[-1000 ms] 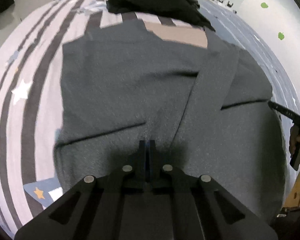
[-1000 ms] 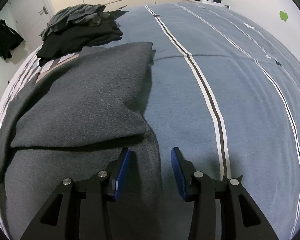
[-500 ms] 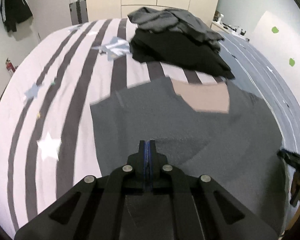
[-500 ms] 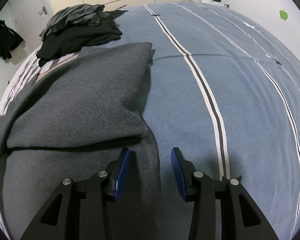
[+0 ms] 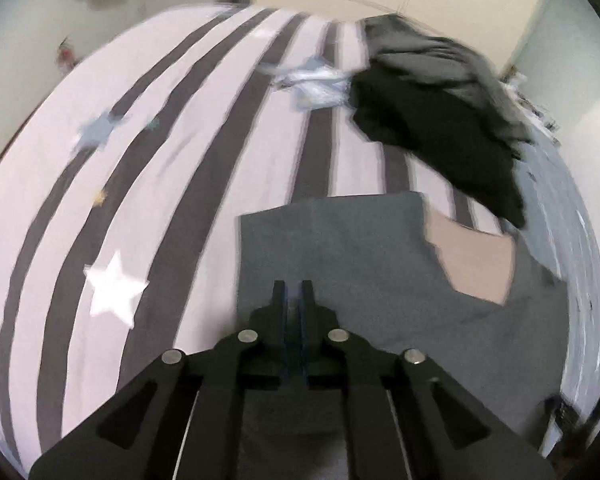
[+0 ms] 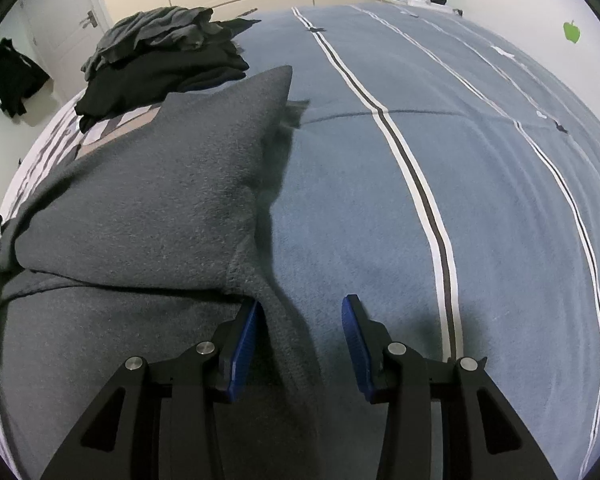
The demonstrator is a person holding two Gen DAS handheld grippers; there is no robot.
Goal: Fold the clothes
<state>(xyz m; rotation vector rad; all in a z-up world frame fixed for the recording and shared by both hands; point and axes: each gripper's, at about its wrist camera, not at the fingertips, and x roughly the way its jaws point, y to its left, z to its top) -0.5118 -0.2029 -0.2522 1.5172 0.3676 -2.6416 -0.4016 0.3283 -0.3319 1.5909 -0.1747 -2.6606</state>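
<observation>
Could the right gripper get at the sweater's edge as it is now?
Probably yes. The right gripper has its jaws apart, with the grey sweater's edge running between them. Nothing lies over that edge, and the pile of dark clothes sits far up the bed.

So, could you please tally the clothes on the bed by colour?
Grey sweater laid out in front: 1
Grey garment on top of the pile: 1
Black clothes under it: at least 1; layers cannot be told apart
Total: at least 3
</observation>
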